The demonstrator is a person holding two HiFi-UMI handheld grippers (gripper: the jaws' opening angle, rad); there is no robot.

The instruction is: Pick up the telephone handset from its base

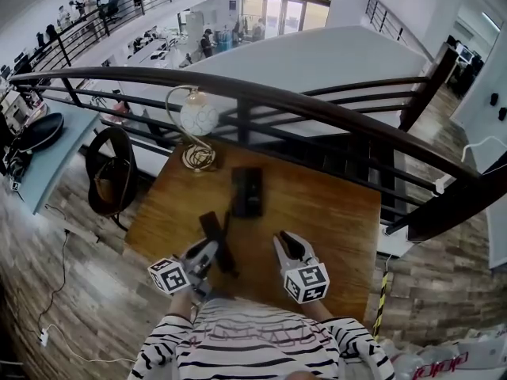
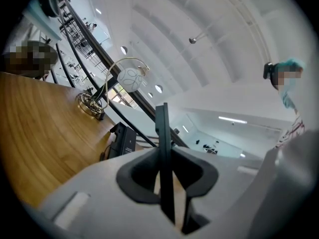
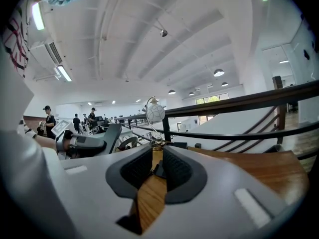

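Left gripper grips handset; lamp stands beyond base.

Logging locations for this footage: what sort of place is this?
Probably an upper gallery in an open-plan office: a wooden table beside a dark railing, overlooking desks and people below.

I count one wooden bench. On it stand one lamp with a single round shade and one black telephone base. There is one handset. I carry two grippers, the left gripper and the right gripper, each with two fingers and one marker cube: four fingers, two cubes. Beyond the bench I see one curved dark handrail.
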